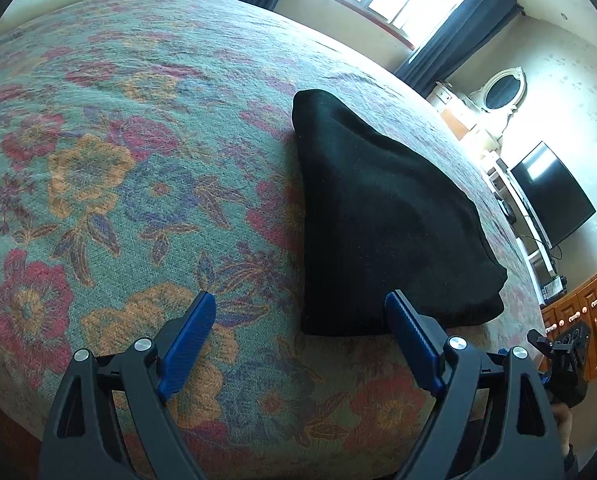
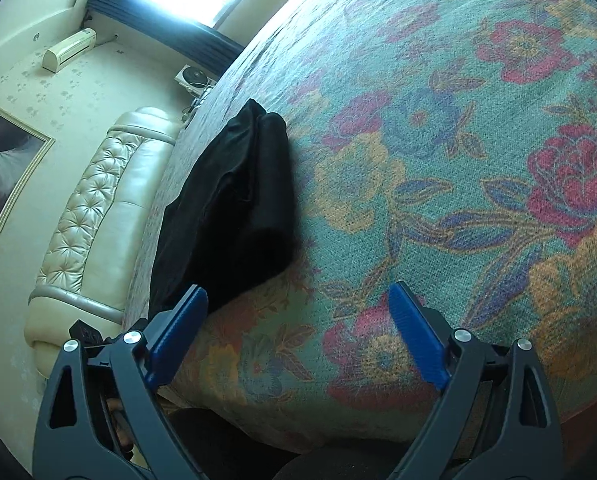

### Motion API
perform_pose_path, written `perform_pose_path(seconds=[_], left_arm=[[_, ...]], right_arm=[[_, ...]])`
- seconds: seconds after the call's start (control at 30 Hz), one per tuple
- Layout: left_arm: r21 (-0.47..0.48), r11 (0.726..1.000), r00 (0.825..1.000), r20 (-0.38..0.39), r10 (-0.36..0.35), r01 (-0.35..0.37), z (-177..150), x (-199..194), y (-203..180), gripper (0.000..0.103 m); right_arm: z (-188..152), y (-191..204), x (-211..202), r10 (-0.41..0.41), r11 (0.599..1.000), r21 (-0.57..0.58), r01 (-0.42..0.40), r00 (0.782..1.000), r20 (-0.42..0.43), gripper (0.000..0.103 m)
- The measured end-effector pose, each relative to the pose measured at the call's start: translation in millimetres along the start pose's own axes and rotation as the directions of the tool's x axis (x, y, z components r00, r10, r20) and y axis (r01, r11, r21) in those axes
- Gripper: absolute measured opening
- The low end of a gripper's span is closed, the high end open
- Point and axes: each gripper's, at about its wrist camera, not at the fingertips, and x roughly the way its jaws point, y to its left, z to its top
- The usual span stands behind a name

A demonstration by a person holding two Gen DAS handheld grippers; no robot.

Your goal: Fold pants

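The black pants (image 1: 382, 220) lie folded in a compact bundle on the floral bedspread (image 1: 118, 160). In the left wrist view they sit just ahead of my right-hand finger. My left gripper (image 1: 300, 304) is open and empty, hovering above the bedspread just short of the bundle's near edge. In the right wrist view the pants (image 2: 230, 204) lie ahead to the left on the bedspread (image 2: 438, 140). My right gripper (image 2: 298, 296) is open and empty, held above the bed to the right of the bundle. The right gripper's body also shows at the left wrist view's right edge (image 1: 562, 360).
A cream tufted headboard (image 2: 94, 216) runs along the bed's far side. A window with dark curtains (image 1: 450, 44), a white dresser with an oval mirror (image 1: 502, 88), a TV (image 1: 550, 196) and wooden drawers (image 1: 590, 308) line the room beyond the bed edge.
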Motion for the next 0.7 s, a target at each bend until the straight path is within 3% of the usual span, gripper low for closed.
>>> perform_pose_path(seconds=[0.27,0.47,0.7], left_arm=[[0.077,0.992,0.994,0.053,0.096,-0.099,-7,-10,-21,0.085],[0.101,0.983,0.985,0.102,0.142,-0.153,-12,-16,-35,0.085],[0.144,0.969,0.965,0.200,0.170,-0.201,-21,-29,-57,0.085]], right_arm=[[-7,30,2,-0.183,0.971,-0.152,0.185,0.983,0.024,0.092],[-19,70,-3,-0.301,0.883,-0.331,0.333,0.943,0.144,0.092],[-42,117,-2,-0.286,0.793,-0.468,0.391,0.916,0.280,0.092]])
